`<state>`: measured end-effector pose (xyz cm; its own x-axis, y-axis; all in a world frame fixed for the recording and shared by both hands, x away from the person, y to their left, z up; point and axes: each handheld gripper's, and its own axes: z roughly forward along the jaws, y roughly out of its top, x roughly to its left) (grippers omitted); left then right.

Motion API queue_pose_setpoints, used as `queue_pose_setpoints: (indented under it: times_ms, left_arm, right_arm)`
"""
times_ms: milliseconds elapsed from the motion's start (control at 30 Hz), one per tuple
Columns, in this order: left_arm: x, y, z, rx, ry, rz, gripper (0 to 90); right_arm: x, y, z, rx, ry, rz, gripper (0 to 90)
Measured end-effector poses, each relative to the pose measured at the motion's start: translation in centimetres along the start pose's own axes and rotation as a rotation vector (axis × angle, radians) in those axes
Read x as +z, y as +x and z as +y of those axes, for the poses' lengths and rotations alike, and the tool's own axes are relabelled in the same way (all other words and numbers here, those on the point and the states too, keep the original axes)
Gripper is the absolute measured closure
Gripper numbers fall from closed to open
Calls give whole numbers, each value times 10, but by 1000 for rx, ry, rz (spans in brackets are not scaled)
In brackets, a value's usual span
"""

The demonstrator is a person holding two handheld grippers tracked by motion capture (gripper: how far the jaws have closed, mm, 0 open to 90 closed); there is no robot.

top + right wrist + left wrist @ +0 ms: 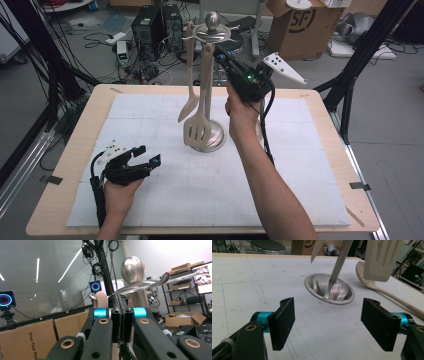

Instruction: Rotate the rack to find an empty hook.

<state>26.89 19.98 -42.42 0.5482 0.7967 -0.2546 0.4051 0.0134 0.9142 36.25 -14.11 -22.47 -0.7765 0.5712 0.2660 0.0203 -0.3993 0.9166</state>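
A steel utensil stand (216, 136) with a ball top (212, 20) rises from the middle of the white mat. Two cream utensils hang from its hooks: a pointed spatula (189, 107) and a slotted turner (198, 127). My right gripper (223, 54) is raised beside the hooks, close to the turner's handle top. Its jaws (120, 305) are pressed together, shut, with nothing visible between them, and the cream handle top (101, 298) stands just behind them. My left gripper (150, 159) rests low at the front left, open (330, 323) and empty, facing the stand's base (329, 288). A perforated cream spoon (364, 273) lies on the mat beside the base.
The white mat (150, 200) covers a wooden table (75, 150). Beyond the far edge the floor holds computer towers (150, 25), cables and a cardboard box (305, 25). Black frame poles (360, 55) stand at both sides.
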Motion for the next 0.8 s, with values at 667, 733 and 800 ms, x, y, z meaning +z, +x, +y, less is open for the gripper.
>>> queue_pose_setpoints:
  times_ms: [667, 733, 800]
  left_arm:
    - [-1, 0, 0, -9, -5, -3, 280]
    - [-1, 0, 0, -7, -4, -4, 280]
    - [0, -1, 0, -5, -3, -4, 281]
  right_arm:
    - [6, 7, -4, 14, 26, 9, 900]
    - [0, 2, -6, 24, 31, -3, 900]
    - [-7, -6, -7, 50, 25, -25, 900]
